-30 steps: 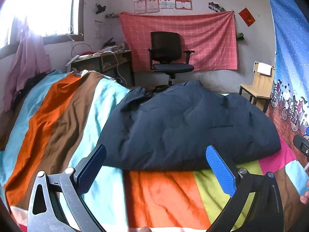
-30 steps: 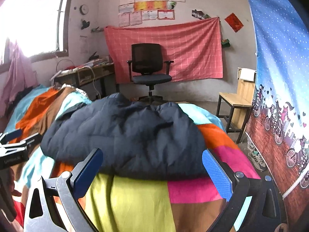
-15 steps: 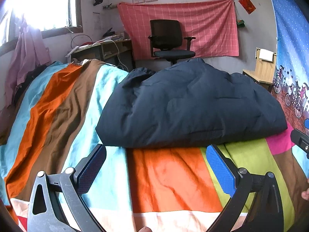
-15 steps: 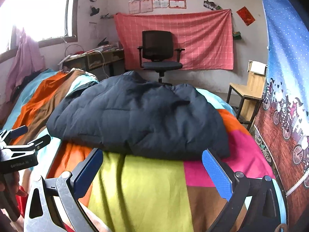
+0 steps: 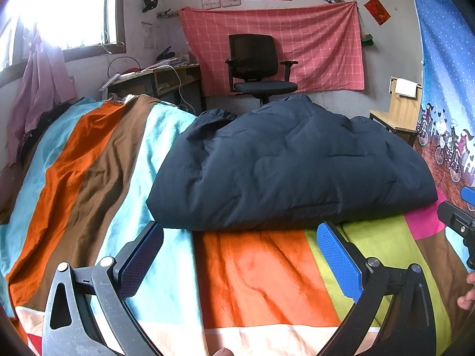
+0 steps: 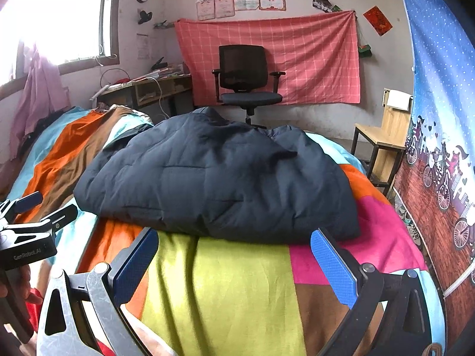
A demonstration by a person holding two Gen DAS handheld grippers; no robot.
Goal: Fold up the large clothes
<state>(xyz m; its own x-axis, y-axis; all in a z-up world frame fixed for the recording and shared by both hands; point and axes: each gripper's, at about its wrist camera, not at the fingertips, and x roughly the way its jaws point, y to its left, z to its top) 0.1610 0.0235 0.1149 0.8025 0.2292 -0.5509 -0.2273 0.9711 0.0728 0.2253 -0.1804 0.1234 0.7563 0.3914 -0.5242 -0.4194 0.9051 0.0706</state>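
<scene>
A dark navy padded jacket [image 5: 291, 166] lies folded in a thick bundle on the striped bed cover [image 5: 261, 276]. It also shows in the right wrist view [image 6: 213, 178]. My left gripper [image 5: 240, 258] is open and empty, held above the cover just short of the jacket's near edge. My right gripper [image 6: 234, 261] is open and empty, also just short of the near edge. The left gripper shows at the left edge of the right wrist view [image 6: 32, 210]. The right gripper's tip shows at the right edge of the left wrist view [image 5: 463, 207].
A black office chair [image 5: 258, 68] stands beyond the bed before a pink checked cloth [image 5: 297, 44]. A cluttered desk [image 5: 154, 77] is at the back left. A wooden chair [image 6: 383, 136] and a blue printed curtain [image 6: 439, 89] are on the right.
Both grippers have drawn back a little from the jacket and tilted, so more of the cover shows in front. Both stay open. The jacket has not moved.
</scene>
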